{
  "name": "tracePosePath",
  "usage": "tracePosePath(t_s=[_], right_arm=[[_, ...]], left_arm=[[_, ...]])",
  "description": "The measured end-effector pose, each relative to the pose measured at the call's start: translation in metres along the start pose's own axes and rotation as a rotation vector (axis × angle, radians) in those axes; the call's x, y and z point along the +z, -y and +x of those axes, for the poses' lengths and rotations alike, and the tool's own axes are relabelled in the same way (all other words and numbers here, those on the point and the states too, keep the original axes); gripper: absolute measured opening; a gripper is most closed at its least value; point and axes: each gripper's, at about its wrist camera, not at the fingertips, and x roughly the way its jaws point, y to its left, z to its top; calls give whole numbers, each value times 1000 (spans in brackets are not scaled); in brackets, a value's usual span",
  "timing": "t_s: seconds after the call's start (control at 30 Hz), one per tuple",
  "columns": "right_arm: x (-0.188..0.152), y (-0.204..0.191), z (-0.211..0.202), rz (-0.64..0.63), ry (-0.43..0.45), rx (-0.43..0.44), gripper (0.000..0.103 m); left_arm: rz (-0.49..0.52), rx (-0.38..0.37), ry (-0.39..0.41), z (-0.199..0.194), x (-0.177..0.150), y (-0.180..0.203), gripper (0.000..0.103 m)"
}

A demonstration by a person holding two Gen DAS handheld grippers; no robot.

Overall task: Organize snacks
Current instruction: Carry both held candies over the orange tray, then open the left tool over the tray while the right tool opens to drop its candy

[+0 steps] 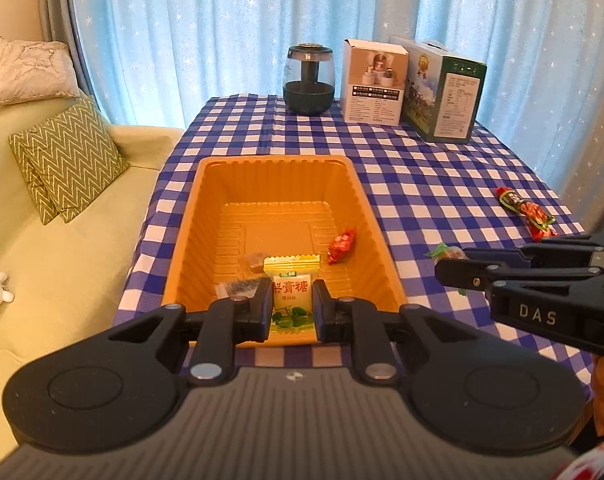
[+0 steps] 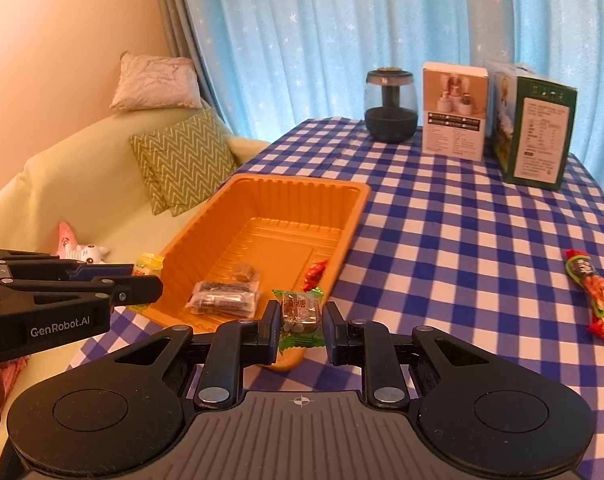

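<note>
Yellow candy packet [image 1: 292, 300] clamped in left gripper [image 1: 292, 308] jaws, over near end of orange tray [image 1: 278, 168]. Green-wrapped candy [image 2: 301, 316] clamped in right gripper [image 2: 300, 330] jaws, just beside tray's near corner. Red sausage stick [image 2: 593, 300] farther out on checked bench [image 2: 441, 240].

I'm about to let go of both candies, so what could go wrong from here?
1. The right gripper holds the green-wrapped candy over the orange tray's near rim, not clearly inside; released now, it might land on the checkered tablecloth.
2. The left gripper pinches the yellow candy packet close to that rim too; it could catch on the edge.
3. The two grippers sit close together and might bump.
</note>
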Motion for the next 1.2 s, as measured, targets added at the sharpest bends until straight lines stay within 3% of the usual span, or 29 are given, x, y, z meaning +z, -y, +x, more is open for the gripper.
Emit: tracePosePath(t_s=[0.47,0.77,1.2], right_arm=[[18,-5,52,9,-54,16,23],[17,0,67,21,-77,13,23],[19,-3,74,19,-72,36,23]], left_arm=[[-9,-12,-57,59,16,-36,18],[7,-26,-112,88,14,-36,23],[-37,13,-92,68,6,-53,26]])
